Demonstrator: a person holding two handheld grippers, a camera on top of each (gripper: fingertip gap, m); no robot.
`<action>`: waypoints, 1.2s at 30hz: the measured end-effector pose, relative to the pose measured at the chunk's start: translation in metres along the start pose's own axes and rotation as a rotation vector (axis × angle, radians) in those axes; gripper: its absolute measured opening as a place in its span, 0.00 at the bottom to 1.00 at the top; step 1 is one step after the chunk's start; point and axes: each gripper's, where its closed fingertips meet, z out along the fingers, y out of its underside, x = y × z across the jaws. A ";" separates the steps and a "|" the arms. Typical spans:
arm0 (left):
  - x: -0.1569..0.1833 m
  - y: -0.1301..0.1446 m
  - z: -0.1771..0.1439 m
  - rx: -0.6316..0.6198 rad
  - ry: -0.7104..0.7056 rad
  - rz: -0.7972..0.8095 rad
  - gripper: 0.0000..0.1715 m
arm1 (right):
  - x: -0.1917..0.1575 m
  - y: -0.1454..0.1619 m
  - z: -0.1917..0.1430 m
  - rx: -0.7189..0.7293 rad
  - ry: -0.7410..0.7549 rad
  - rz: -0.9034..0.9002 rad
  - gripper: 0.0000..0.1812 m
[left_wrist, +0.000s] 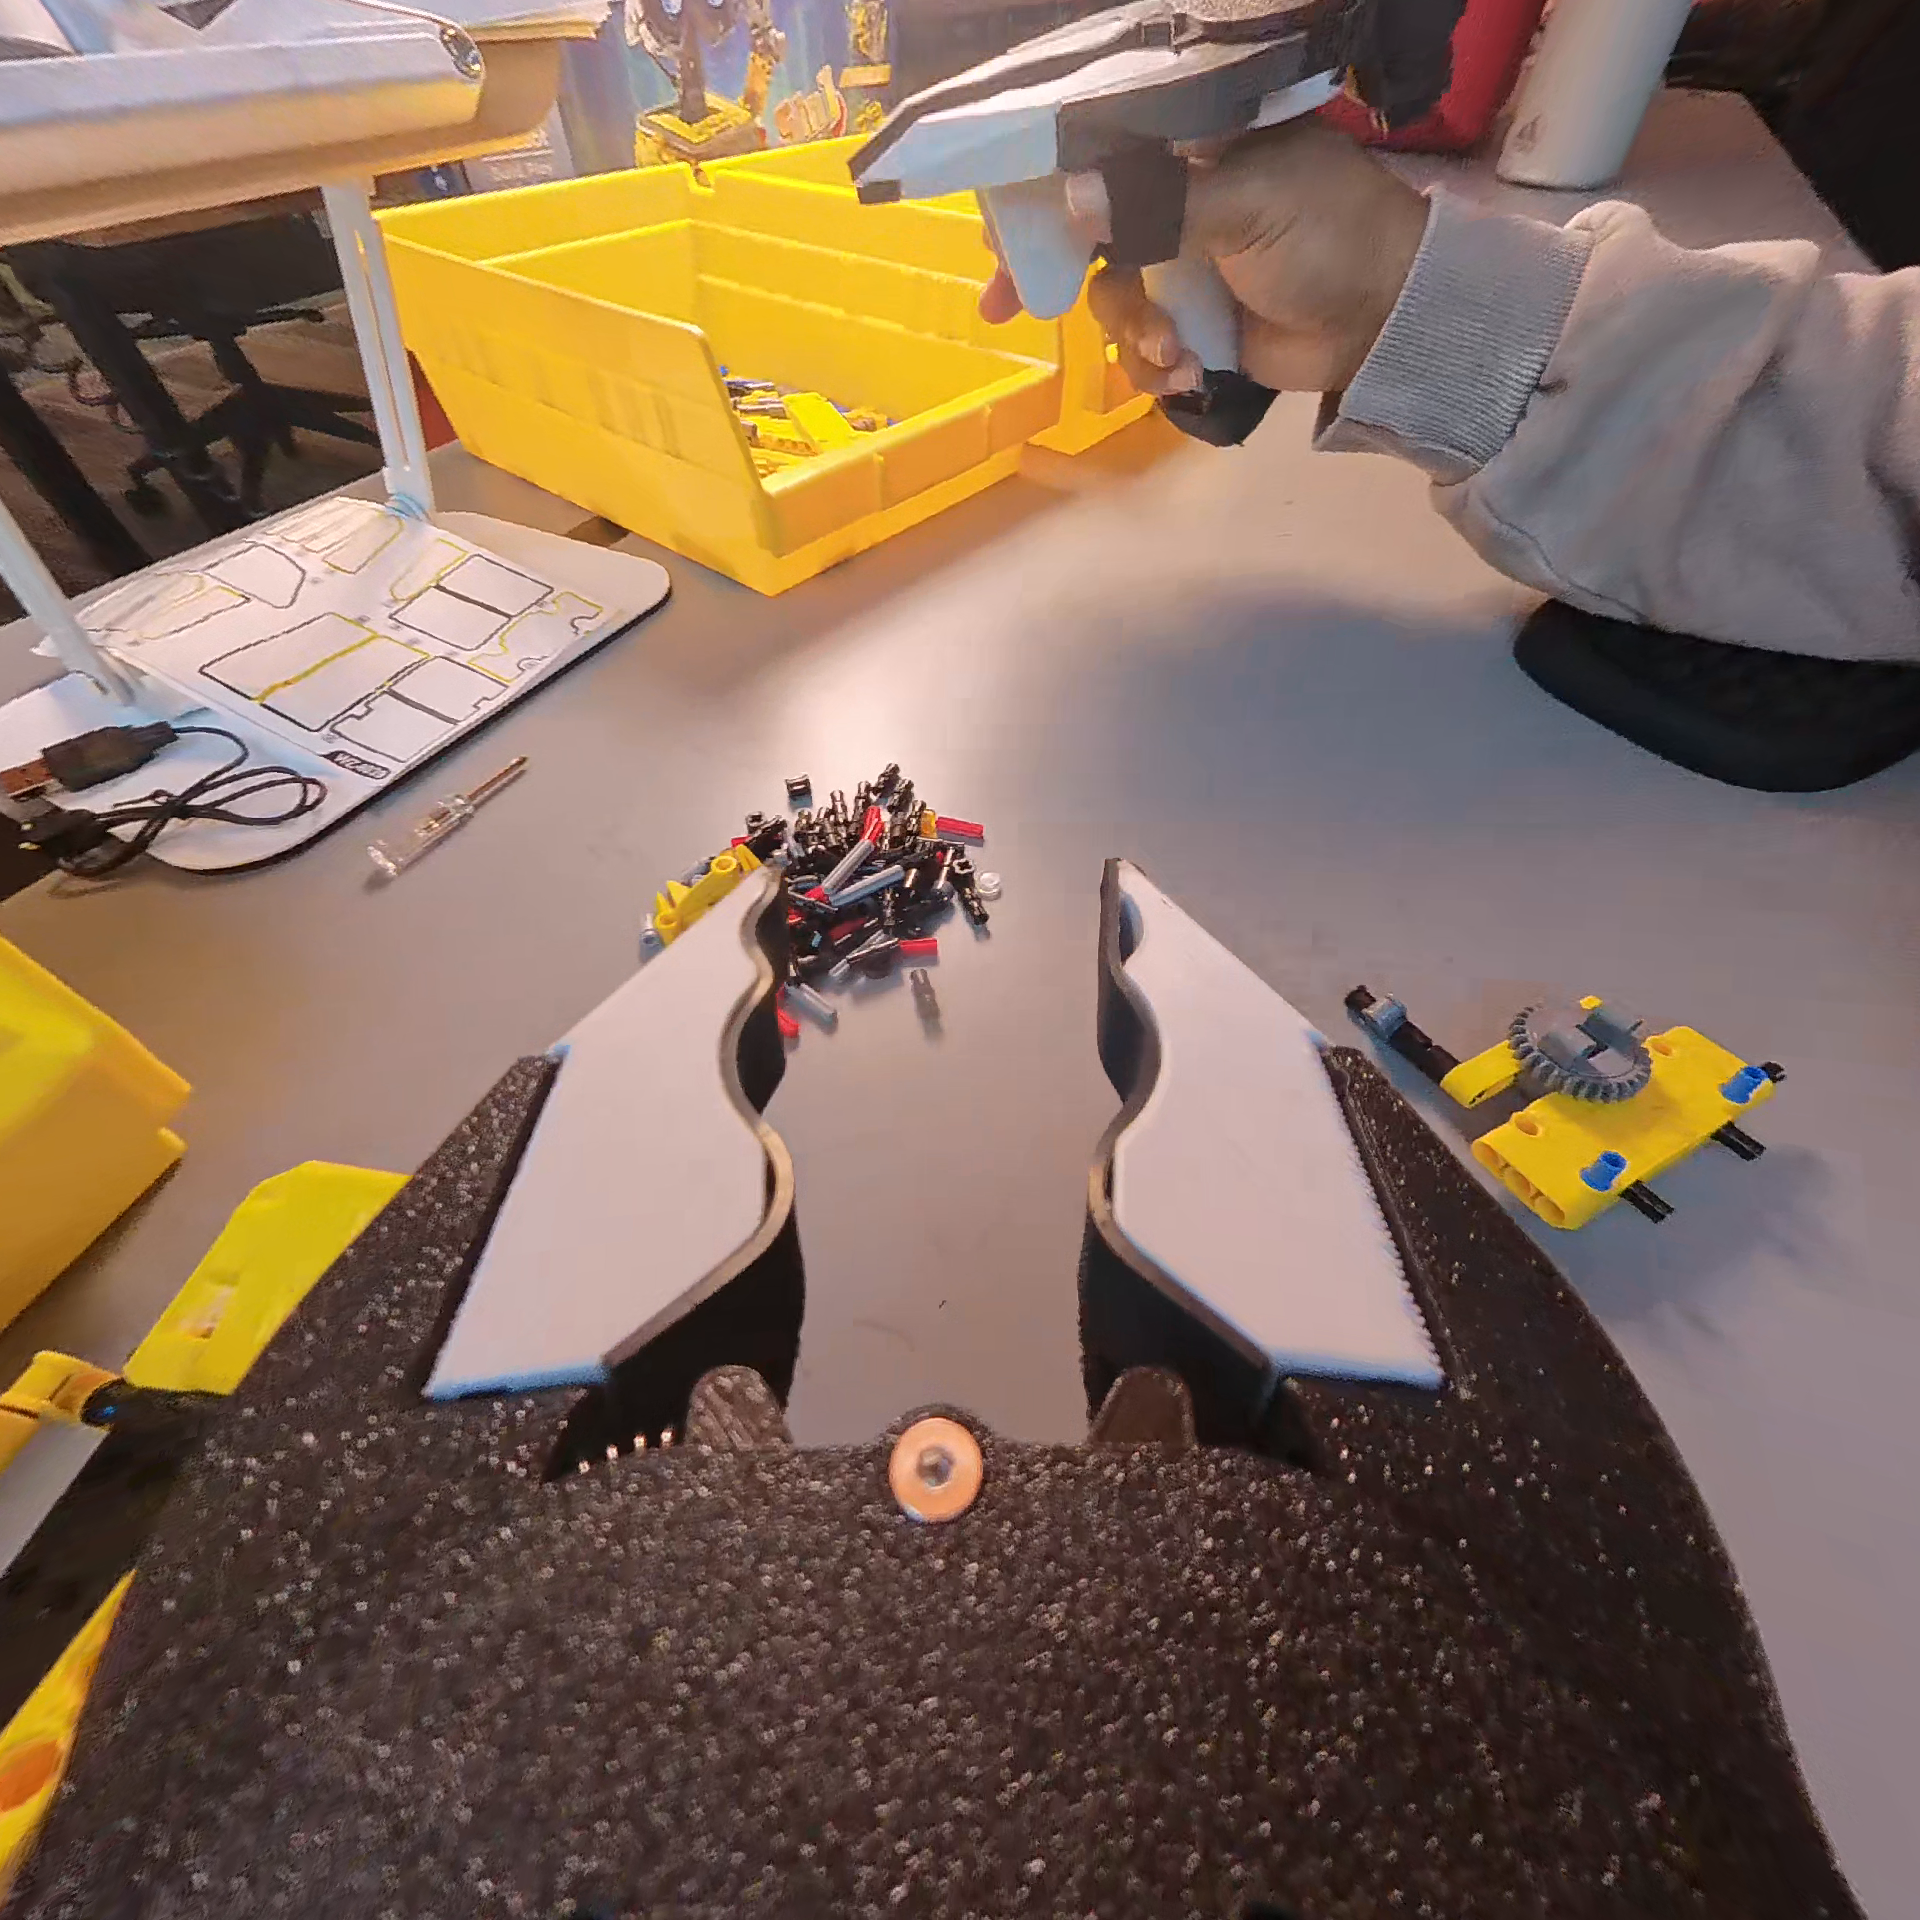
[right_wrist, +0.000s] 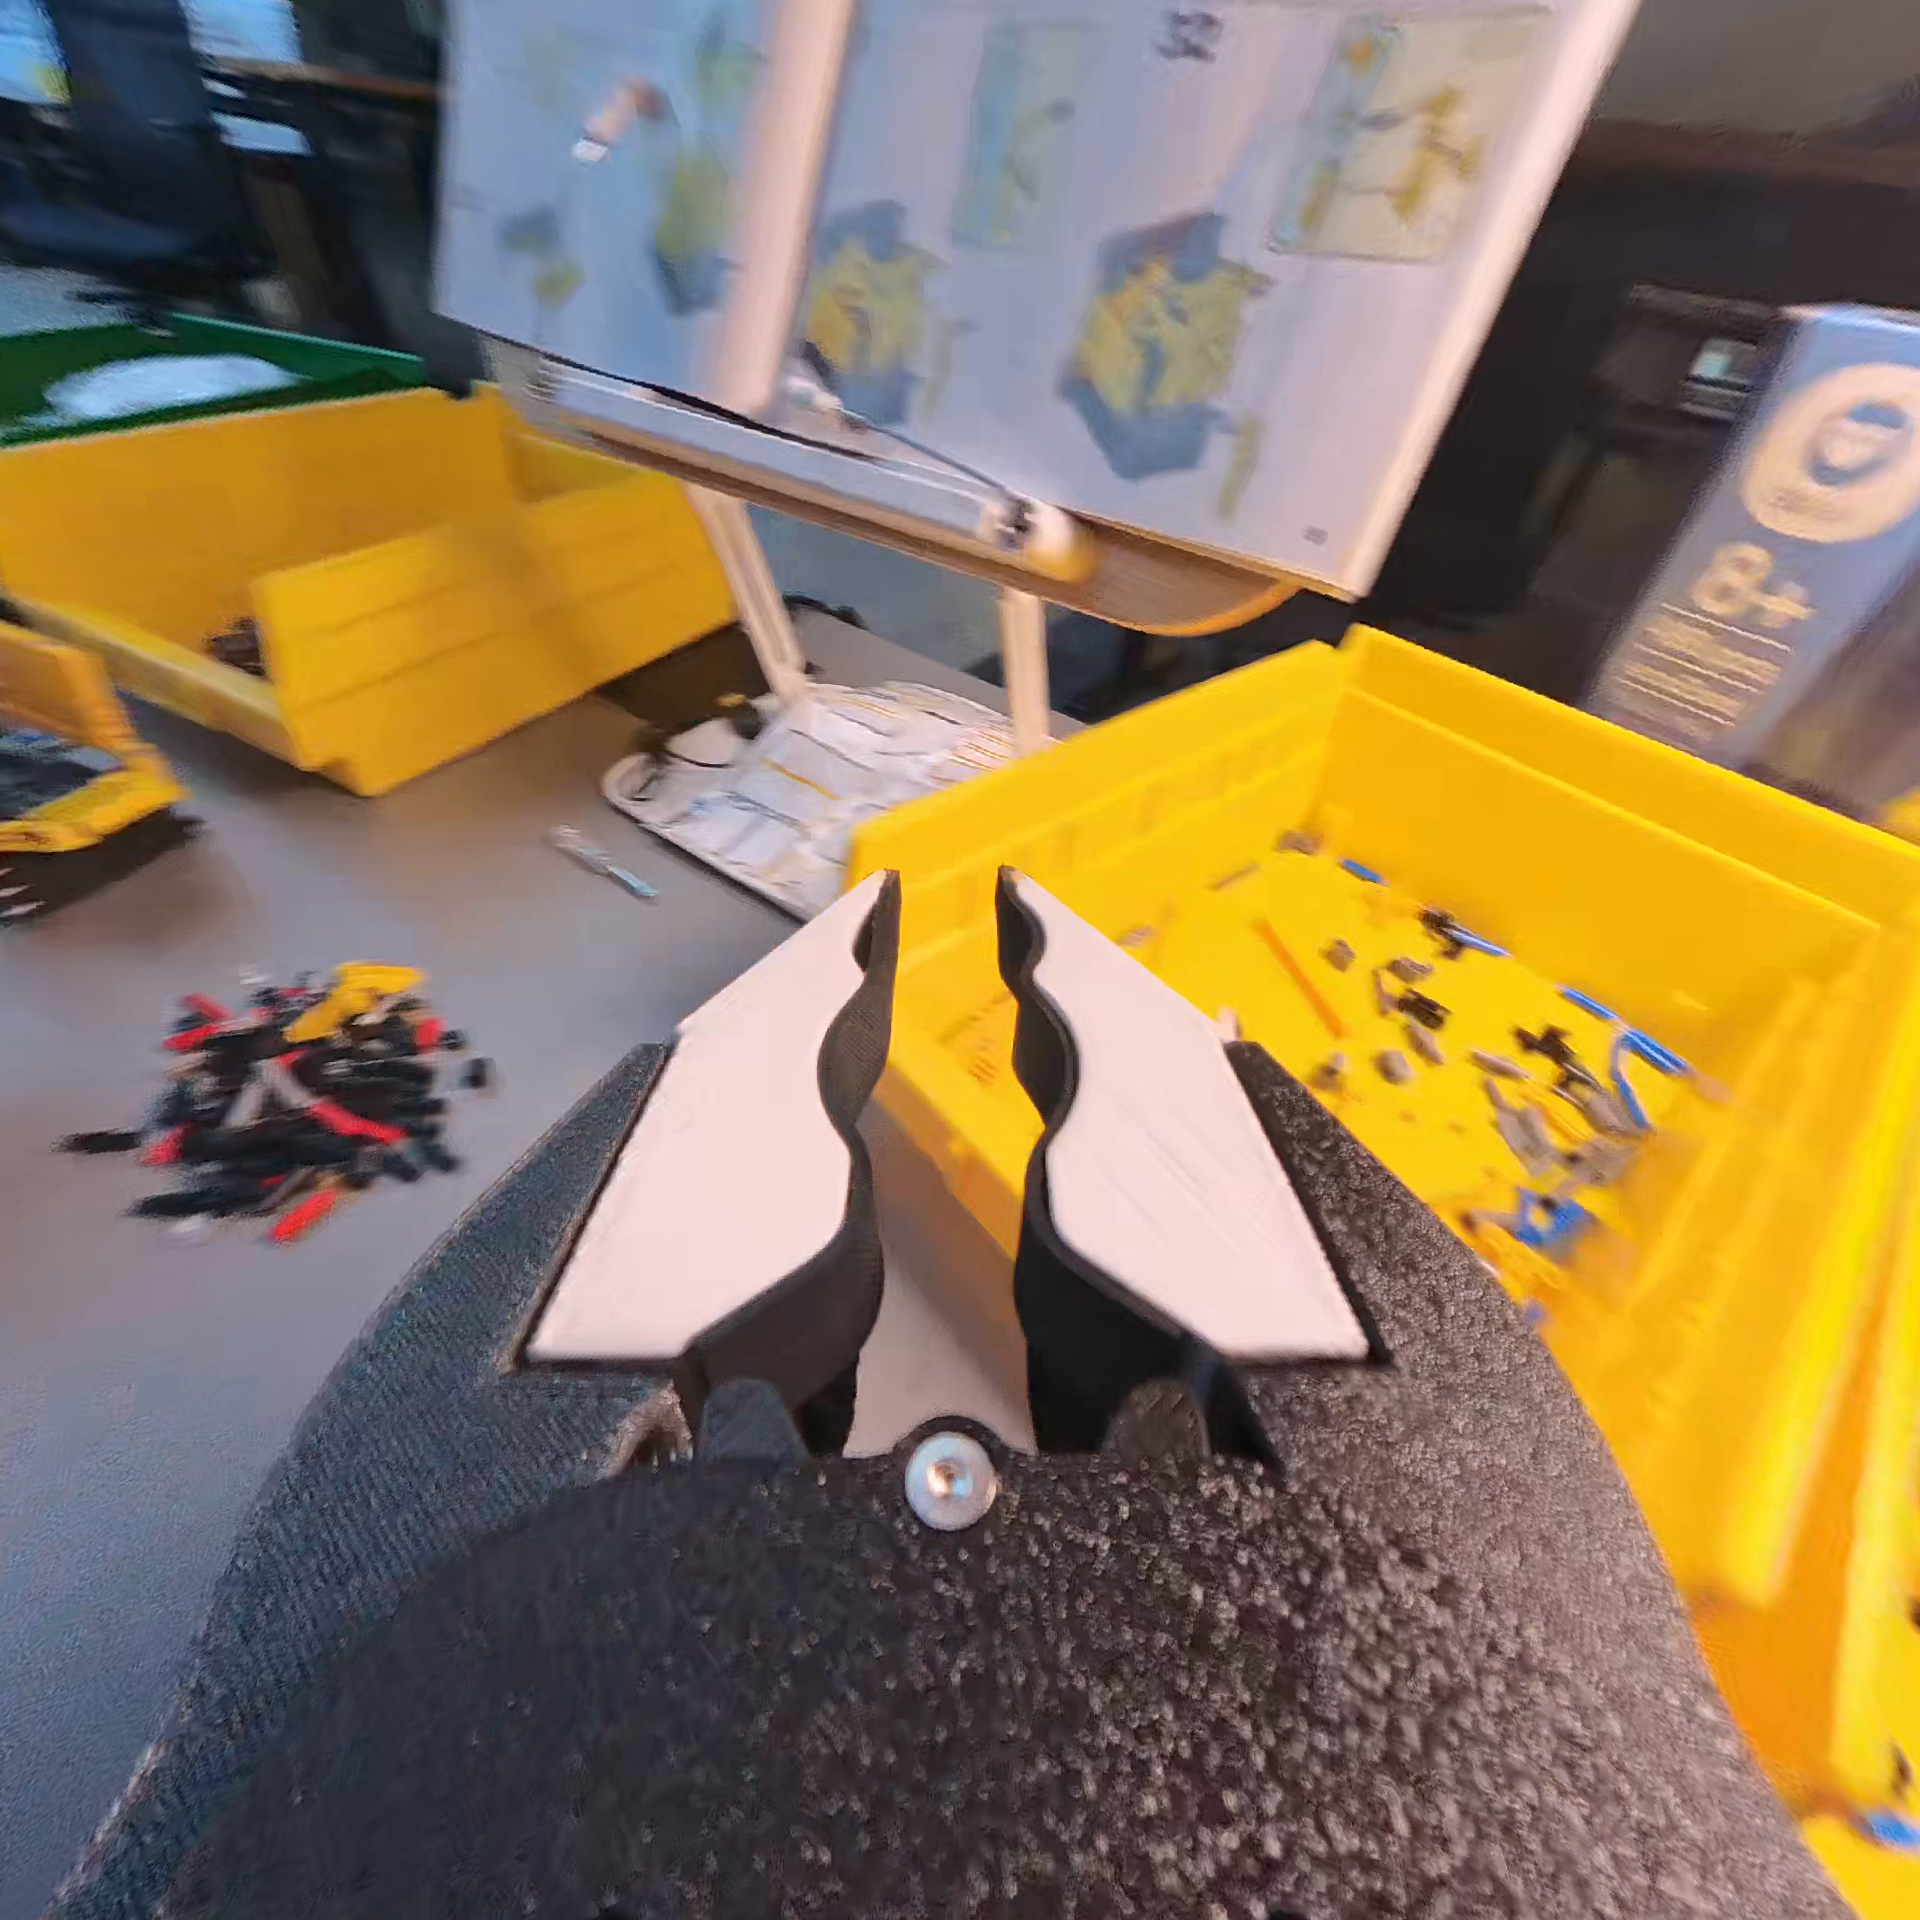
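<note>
My left gripper (left_wrist: 940, 883) is open and empty, low over the grey table (left_wrist: 1195, 727). Its left fingertip (left_wrist: 764, 883) reaches the near edge of a pile of small black, red, grey and yellow building pins (left_wrist: 873, 883). A small yellow assembly with a grey gear and blue pins (left_wrist: 1600, 1101) lies to its right. My right gripper (right_wrist: 945, 883) is open a little and empty, raised above the front wall of a yellow bin (right_wrist: 1143, 790). It also shows in the left wrist view (left_wrist: 935, 166), held by a hand high over the bins. The pile shows blurred at the left (right_wrist: 291, 1101).
A white stand with an open instruction booklet (right_wrist: 1039, 260) rises behind on a flat base (left_wrist: 343, 644). More yellow bins (left_wrist: 727, 364) (right_wrist: 364, 582) hold loose parts. A small clear tool (left_wrist: 447, 821), a black cable (left_wrist: 187, 800) and a black pad (left_wrist: 1704, 707) lie on the table. About 30 centimetres separates my left fingertips from my right.
</note>
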 end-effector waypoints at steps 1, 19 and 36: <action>0.001 0.000 0.000 0.005 0.010 -0.006 0.34 | -0.028 -0.007 0.000 0.012 -0.129 -0.017 0.09; -0.001 0.002 -0.001 -0.006 0.011 0.008 0.29 | -0.291 0.120 -0.088 -0.536 -1.149 -0.523 0.22; 0.115 -0.017 0.013 -0.003 0.649 -0.385 0.28 | -0.281 0.050 -0.087 -0.126 -0.945 -0.524 0.03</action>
